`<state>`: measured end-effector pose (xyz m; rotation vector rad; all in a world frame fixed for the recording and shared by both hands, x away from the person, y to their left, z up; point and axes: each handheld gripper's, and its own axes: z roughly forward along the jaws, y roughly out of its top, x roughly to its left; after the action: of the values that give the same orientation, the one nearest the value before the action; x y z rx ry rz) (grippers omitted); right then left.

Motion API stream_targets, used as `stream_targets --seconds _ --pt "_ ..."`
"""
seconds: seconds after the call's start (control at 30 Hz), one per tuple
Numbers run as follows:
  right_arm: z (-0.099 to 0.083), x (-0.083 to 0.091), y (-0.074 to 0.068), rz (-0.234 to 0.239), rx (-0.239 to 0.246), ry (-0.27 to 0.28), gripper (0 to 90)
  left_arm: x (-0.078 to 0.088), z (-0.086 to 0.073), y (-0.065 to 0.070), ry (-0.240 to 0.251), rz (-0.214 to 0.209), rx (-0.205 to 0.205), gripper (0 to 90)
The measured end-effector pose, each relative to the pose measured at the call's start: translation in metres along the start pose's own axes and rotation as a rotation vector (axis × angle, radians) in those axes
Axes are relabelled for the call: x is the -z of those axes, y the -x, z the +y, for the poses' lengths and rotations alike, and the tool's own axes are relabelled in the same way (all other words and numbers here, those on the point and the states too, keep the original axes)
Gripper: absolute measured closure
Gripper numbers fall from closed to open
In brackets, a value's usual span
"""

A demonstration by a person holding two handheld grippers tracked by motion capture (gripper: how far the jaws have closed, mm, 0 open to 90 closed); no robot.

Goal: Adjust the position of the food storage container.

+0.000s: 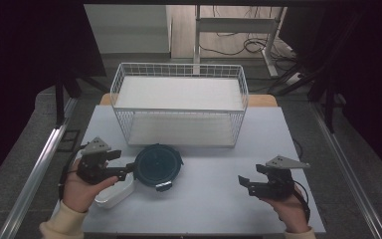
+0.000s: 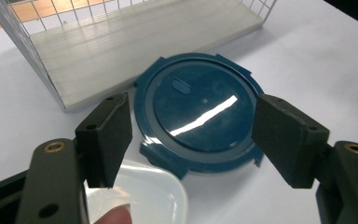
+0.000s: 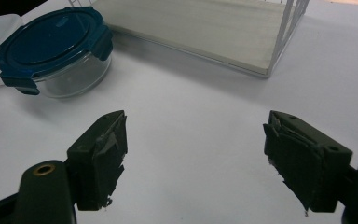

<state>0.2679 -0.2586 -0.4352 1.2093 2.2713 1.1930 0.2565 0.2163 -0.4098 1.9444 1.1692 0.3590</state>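
Your white table (image 1: 204, 199) carries, at twelve o'clock, a white wire basket with a pale board floor (image 1: 179, 102). Just before it, at nine o'clock, stands the round glass container with dark blue clip lid (image 1: 157, 165), touching a white oblong dish (image 1: 115, 191). Your left gripper (image 1: 124, 172) hovers by the lid, jaws wide and gripping nothing. Your right gripper (image 1: 244, 184), at four o'clock, also gapes empty.
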Motion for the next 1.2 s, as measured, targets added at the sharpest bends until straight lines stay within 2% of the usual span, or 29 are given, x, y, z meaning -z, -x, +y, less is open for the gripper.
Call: stream_targets --seconds 0.17,0.3,0.33,0.4,0.43,0.47,0.5,0.53,0.57,0.67,0.8,0.9,1.07,1.2 --pt "-0.002 -0.004 -0.001 -0.004 -0.001 -0.014 21.4 -0.013 0.007 -0.016 -0.031 -0.008 0.03 34.6" --pt "-0.002 -0.007 -0.002 -0.004 0.004 -0.023 21.4 -0.03 0.013 -0.023 -0.075 -0.005 0.031 40.9" --pt "-0.002 -0.007 -0.002 -0.004 0.004 -0.024 21.5 -0.035 0.015 -0.026 -0.088 -0.001 0.028 44.1" --pt "-0.002 -0.006 -0.002 -0.005 0.005 -0.023 21.6 -0.043 0.018 -0.03 -0.118 0.003 0.033 57.0" --pt "-0.002 -0.006 -0.002 -0.005 0.005 -0.023 21.6 -0.046 0.019 -0.032 -0.129 0.003 0.033 57.0" --pt "-0.002 -0.006 -0.002 -0.006 0.004 -0.022 21.5 -0.051 0.021 -0.035 -0.142 0.008 0.035 61.5" --pt "-0.002 -0.005 -0.001 -0.009 0.004 -0.02 21.6 -0.055 0.022 -0.038 -0.159 0.011 0.037 70.7" --pt "-0.002 -0.005 -0.001 -0.009 0.002 -0.021 21.6 -0.06 0.023 -0.042 -0.179 0.013 0.041 74.4" --pt "-0.002 -0.005 -0.001 -0.009 0.002 -0.021 21.6 -0.064 0.024 -0.044 -0.196 0.016 0.041 74.4" --pt "-0.003 -0.005 0.001 -0.01 0.001 -0.022 21.6 -0.075 0.024 -0.05 -0.232 0.018 0.043 87.0" --pt "-0.004 -0.006 0.001 -0.014 -0.003 -0.026 21.6 -0.089 0.023 -0.054 -0.27 0.023 0.04 89.4" --pt "-0.004 -0.007 0.002 -0.015 -0.004 -0.027 21.6 -0.093 0.023 -0.055 -0.275 0.024 0.039 89.6" --pt "-0.005 -0.008 0.002 -0.017 -0.002 -0.033 21.6 -0.107 0.021 -0.058 -0.311 0.024 0.044 89.9" --pt "-0.005 -0.008 0.002 -0.016 -0.006 -0.035 21.6 -0.113 0.022 -0.055 -0.326 0.019 0.019 90.0"
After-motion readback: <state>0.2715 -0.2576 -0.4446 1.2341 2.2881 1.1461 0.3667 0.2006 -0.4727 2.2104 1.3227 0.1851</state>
